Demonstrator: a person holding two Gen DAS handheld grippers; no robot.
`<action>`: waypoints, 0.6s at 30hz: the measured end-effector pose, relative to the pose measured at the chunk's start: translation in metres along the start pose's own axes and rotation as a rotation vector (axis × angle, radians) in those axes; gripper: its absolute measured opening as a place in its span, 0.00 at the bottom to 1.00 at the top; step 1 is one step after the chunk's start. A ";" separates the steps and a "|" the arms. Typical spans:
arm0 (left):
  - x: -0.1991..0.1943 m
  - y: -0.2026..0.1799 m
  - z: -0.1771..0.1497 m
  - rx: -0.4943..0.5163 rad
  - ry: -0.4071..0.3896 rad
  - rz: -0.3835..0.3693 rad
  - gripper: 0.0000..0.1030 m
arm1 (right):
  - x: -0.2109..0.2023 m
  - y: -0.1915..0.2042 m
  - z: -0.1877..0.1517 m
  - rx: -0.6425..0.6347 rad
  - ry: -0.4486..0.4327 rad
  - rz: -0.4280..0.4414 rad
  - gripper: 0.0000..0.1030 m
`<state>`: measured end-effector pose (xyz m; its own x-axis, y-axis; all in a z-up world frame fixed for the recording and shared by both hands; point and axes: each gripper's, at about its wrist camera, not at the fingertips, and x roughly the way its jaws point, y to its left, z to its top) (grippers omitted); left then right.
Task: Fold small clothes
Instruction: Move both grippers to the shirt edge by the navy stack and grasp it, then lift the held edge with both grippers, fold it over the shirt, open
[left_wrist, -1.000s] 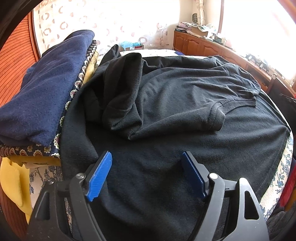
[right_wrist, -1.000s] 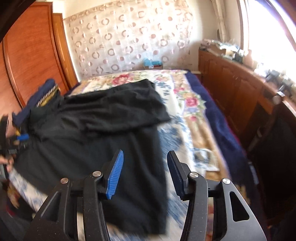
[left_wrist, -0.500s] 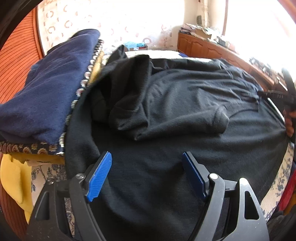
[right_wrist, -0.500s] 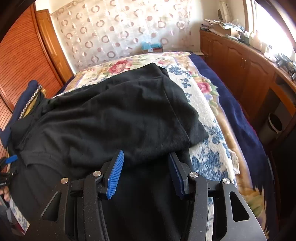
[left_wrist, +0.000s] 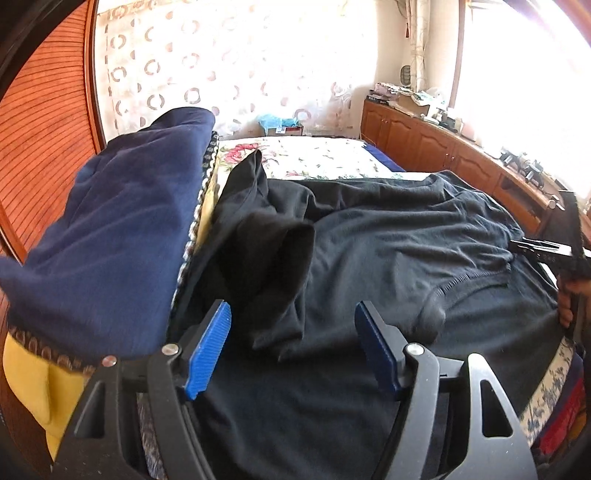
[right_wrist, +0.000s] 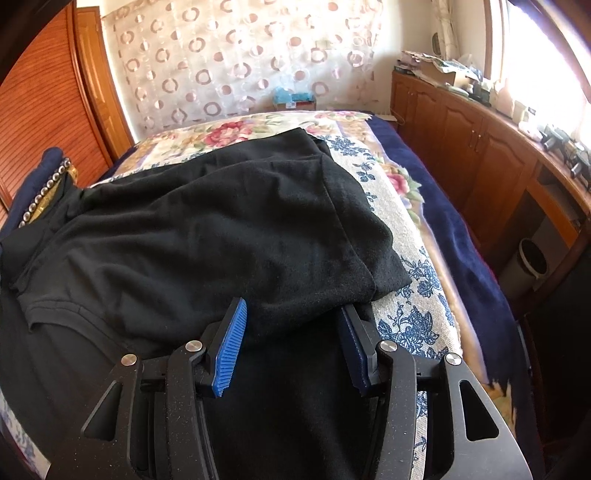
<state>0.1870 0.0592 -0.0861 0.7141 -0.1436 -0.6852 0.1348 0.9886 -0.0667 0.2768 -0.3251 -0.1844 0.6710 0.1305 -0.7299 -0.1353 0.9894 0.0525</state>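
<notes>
A black T-shirt (left_wrist: 388, 251) lies spread on the bed, its far half folded toward me, with a collar rib showing (right_wrist: 51, 306). At its left side a sleeve (left_wrist: 273, 251) stands bunched up. My left gripper (left_wrist: 291, 310) hovers just in front of that bunch. Its jaws are closing, a lower fold of the sleeve lies between them, and the blue pads (left_wrist: 207, 350) do not press on it. My right gripper (right_wrist: 293, 306) sits at the shirt's right folded edge (right_wrist: 369, 280). The cloth drapes between its pads and over the right fingertip, unpinched.
A stack of folded clothes, navy (left_wrist: 110, 240) over yellow (left_wrist: 29, 376), stands left of the shirt. The floral bedspread (right_wrist: 406, 295) shows to the right. Wooden cabinets (right_wrist: 480, 147) and a bin (right_wrist: 532, 258) line the right side. A hand (left_wrist: 565, 306) is at the bed's right edge.
The left gripper rose and closed in on the bunched sleeve, its jaws narrowing. The right gripper swung in over the shirt's folded right edge, then held still.
</notes>
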 end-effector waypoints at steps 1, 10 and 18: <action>0.003 -0.001 0.004 0.001 0.002 0.006 0.65 | 0.001 0.000 0.000 0.000 0.000 -0.001 0.49; 0.036 0.007 0.022 -0.010 0.060 0.078 0.02 | 0.003 0.004 0.004 -0.018 0.011 -0.021 0.47; -0.014 0.023 0.029 -0.074 -0.092 0.074 0.00 | 0.003 0.003 0.020 -0.024 -0.009 0.088 0.02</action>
<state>0.1996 0.0830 -0.0570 0.7808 -0.0707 -0.6208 0.0309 0.9967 -0.0745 0.2933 -0.3201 -0.1728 0.6621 0.2175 -0.7172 -0.2111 0.9723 0.1001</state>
